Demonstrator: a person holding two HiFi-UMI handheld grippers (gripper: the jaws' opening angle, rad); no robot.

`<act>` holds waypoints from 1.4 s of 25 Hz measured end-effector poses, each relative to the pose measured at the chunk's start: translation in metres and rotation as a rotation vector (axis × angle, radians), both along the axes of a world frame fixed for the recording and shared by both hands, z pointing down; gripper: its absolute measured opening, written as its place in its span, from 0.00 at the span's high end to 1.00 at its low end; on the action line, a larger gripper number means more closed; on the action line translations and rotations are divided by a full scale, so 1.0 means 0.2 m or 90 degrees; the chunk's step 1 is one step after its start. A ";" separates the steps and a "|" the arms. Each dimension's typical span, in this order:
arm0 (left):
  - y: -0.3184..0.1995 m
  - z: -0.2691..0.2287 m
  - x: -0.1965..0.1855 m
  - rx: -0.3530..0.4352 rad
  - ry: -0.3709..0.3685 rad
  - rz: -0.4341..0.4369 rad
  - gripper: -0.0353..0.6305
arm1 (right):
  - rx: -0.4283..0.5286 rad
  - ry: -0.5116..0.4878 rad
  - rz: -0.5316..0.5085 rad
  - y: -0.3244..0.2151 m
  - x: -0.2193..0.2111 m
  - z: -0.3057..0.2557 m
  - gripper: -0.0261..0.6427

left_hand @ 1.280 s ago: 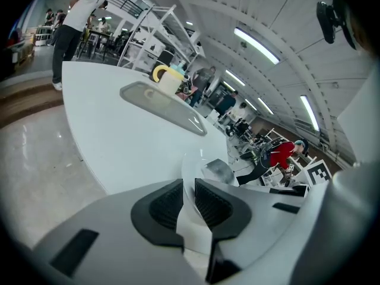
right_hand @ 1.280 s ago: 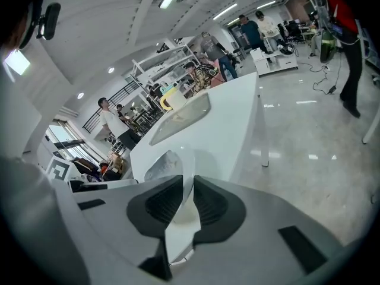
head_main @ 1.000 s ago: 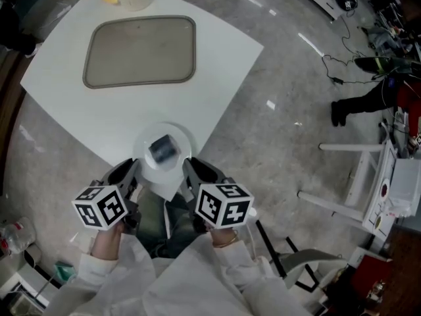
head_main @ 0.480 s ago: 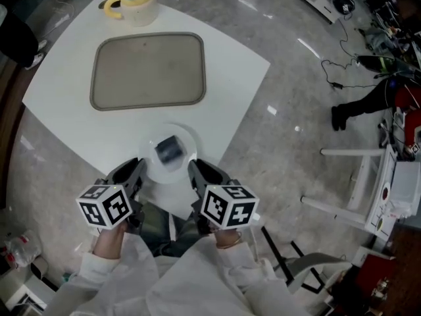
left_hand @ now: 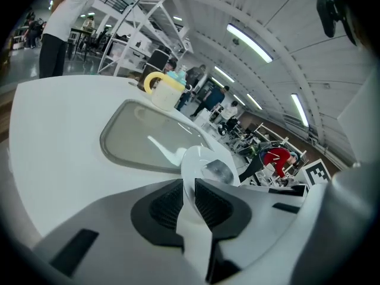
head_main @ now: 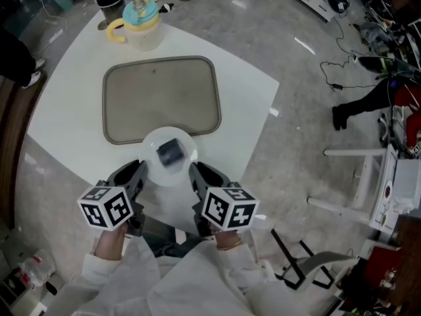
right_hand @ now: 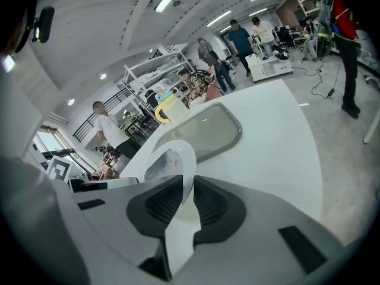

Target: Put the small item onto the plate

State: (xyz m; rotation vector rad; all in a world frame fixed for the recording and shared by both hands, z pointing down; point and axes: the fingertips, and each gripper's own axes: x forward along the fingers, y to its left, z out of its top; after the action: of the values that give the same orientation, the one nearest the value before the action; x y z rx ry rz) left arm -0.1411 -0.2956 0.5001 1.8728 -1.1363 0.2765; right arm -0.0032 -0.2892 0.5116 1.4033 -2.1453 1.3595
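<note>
Your left tool (head_main: pixel 137 174) and right tool (head_main: pixel 195 174) are each clamped on opposite edges of the white plate (head_main: pixel 156 172). The small dark item (head_main: pixel 170 153) lies on that plate, between both tools and just ahead of their tips, near the grey tray (head_main: pixel 161 97).

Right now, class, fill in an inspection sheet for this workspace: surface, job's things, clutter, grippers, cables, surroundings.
Surface: white table with a grey tray on it.
Job's things: small dark item sits on the white plate.
Clutter: lidded jug with a yellow handle at the table's far edge.
Grippers: left gripper and right gripper each shut on the plate's rim, on opposite sides.
Cables: dark cables trail on the floor.
Surroundings: white frames; a person's legs.
</note>
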 end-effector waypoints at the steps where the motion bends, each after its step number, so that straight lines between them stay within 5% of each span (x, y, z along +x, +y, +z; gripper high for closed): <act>1: -0.02 0.00 -0.02 -0.002 0.001 0.003 0.85 | -0.002 0.001 0.003 -0.02 -0.02 0.00 0.87; 9: -0.26 0.01 -0.16 -0.012 0.008 0.023 0.85 | -0.010 0.012 0.013 -0.26 -0.16 0.01 0.87; 20: -0.58 0.06 -0.18 -0.005 -0.010 0.088 0.85 | -0.008 0.018 0.048 -0.55 -0.19 0.05 0.87; 35: -0.87 0.16 -0.18 0.002 -0.040 0.106 0.85 | -0.020 0.016 0.067 -0.80 -0.20 0.16 0.87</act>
State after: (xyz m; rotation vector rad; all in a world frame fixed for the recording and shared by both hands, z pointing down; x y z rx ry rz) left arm -0.1772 -0.4693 0.5313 1.9768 -1.0239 0.4288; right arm -0.0441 -0.4482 0.5441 1.5316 -2.0518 1.3978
